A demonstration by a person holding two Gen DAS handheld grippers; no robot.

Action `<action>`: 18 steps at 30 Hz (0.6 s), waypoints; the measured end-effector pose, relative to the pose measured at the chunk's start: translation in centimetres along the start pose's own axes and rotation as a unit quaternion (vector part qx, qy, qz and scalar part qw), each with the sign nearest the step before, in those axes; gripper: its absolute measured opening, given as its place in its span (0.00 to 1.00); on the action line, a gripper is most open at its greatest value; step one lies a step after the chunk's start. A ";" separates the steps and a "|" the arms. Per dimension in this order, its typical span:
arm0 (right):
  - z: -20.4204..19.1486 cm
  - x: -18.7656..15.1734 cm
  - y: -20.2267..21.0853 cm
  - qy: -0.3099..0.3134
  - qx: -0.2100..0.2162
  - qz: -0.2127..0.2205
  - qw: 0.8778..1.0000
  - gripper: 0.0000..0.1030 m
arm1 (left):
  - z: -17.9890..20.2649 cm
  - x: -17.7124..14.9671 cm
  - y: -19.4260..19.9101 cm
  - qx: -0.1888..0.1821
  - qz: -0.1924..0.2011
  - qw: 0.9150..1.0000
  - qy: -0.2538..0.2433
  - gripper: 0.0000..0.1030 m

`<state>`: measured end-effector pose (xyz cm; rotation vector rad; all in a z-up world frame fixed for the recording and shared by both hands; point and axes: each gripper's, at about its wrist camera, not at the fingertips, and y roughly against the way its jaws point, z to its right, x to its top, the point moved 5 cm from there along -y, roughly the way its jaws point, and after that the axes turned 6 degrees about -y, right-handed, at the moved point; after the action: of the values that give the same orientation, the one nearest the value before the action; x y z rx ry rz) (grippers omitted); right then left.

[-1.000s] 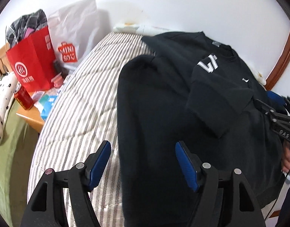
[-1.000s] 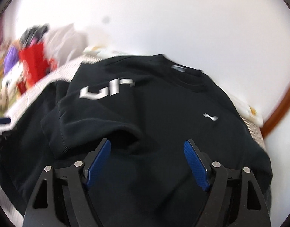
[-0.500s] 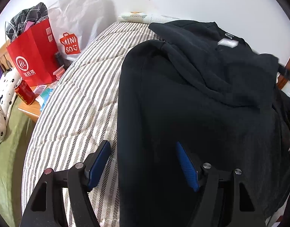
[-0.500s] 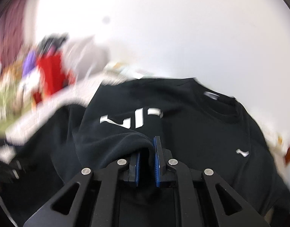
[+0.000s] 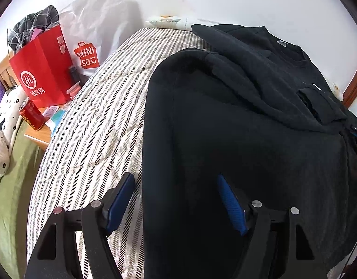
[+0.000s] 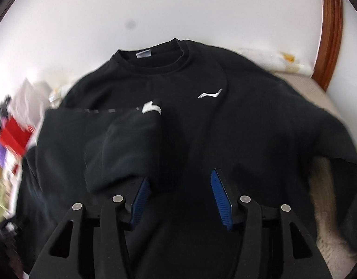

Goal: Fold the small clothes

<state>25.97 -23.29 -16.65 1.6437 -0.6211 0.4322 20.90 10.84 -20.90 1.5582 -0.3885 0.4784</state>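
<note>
Striped quilted bedding (image 5: 92, 125) carries the black sweatshirt (image 6: 248, 125), spread across mid-frame. Its sleeve (image 6: 129, 144), pinched half a second ago, has been laid across the chest and released: the right gripper (image 6: 178, 200) has just been opening, nothing clamped. The left gripper (image 5: 176, 204) is held open over the thick, fleecy hem.

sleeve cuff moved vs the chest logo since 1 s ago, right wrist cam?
Yes. The sleeve cuff now lies nearer the chest logo; right gripper jaws, just reopening, no longer pinch it.
</note>
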 end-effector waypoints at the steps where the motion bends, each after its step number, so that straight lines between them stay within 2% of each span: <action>1: -0.2 -0.2 0.8 0.012 0.001 0.013 1.000 0.53 | -0.1 0.0 0.0 -0.001 -0.002 1.000 0.000 0.70; 4: -1.0 -0.1 2.0 0.052 -0.006 0.036 0.998 0.62 | -0.1 -0.1 0.1 -0.002 -0.007 1.000 0.000 0.70; 7: -2.9 -0.1 1.9 0.100 -0.004 0.046 0.994 0.62 | -0.2 -0.4 0.3 -0.006 -0.012 1.000 0.004 0.70; 11: -6.9 -0.2 0.0 0.142 0.031 0.033 0.989 0.63 | -0.2 -0.5 0.5 -0.008 -0.014 1.000 0.008 0.70; 13: -9.0 -0.4 -1.8 0.154 0.045 0.008 0.987 0.63 | -0.1 -0.5 0.6 -0.010 -0.016 1.000 0.008 0.70; 15: -9.9 -0.2 -3.5 0.168 0.040 -0.008 0.985 0.65 | 0.0 -0.5 0.5 -0.009 -0.017 1.000 0.007 0.70; 18: -10.1 0.4 -6.3 0.174 -0.009 -0.015 0.985 0.63 | 0.1 -0.4 0.5 -0.006 -0.018 1.000 0.005 0.70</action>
<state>30.81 -12.87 -19.64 1.5118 -0.3375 0.6727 20.33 10.68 -20.71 1.5482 -0.3549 0.4539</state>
